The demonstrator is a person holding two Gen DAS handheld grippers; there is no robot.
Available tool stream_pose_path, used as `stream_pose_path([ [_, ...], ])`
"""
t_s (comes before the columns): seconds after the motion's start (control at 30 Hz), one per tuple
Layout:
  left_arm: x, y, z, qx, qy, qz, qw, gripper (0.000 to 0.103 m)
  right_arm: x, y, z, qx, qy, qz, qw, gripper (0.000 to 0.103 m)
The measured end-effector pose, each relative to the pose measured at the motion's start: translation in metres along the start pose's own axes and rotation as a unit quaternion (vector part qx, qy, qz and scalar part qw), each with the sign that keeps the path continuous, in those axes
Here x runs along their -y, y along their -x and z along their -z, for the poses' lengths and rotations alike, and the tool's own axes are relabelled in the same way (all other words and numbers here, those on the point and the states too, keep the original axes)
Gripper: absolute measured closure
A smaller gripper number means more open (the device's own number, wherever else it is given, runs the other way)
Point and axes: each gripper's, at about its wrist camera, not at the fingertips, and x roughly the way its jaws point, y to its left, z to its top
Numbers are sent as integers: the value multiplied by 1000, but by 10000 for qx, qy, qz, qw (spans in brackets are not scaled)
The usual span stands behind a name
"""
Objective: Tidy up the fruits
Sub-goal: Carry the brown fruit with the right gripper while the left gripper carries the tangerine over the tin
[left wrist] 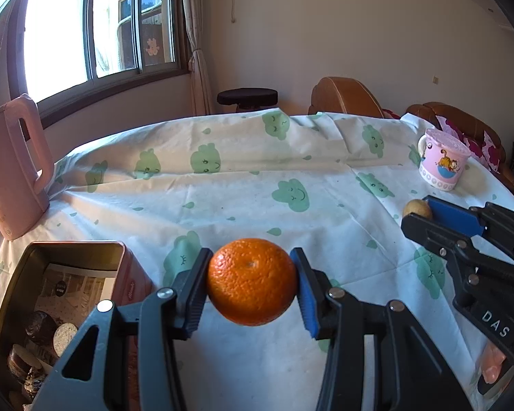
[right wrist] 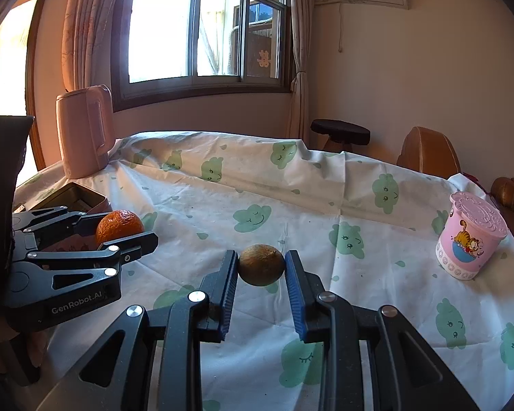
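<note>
My left gripper (left wrist: 252,279) is shut on a round orange (left wrist: 252,281), its pads pressing both sides, and holds it clear above the tablecloth. The same orange (right wrist: 119,226) and left gripper (right wrist: 120,236) show at the left of the right wrist view. My right gripper (right wrist: 261,267) is shut on a small brown kiwi (right wrist: 261,264), also lifted off the cloth. In the left wrist view the kiwi (left wrist: 417,209) peeks out beside the right gripper (left wrist: 419,212) at the right edge. An open metal tin (left wrist: 72,250) stands at the lower left, close to the left gripper.
A pink kettle (left wrist: 13,167) stands at the table's left edge. A pink cartoon cup with lid (right wrist: 471,239) sits at the right. The round table wears a white cloth with green clouds (left wrist: 257,178). The tin holds several wrapped items. Chairs and a stool stand behind.
</note>
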Motion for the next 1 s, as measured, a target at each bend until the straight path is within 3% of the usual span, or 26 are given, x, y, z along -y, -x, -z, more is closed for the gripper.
stream_pose_path([
  [1.0,4,25,5,628,-84,-178,9978,55,1,19,2,500,-51,111,9987,73],
])
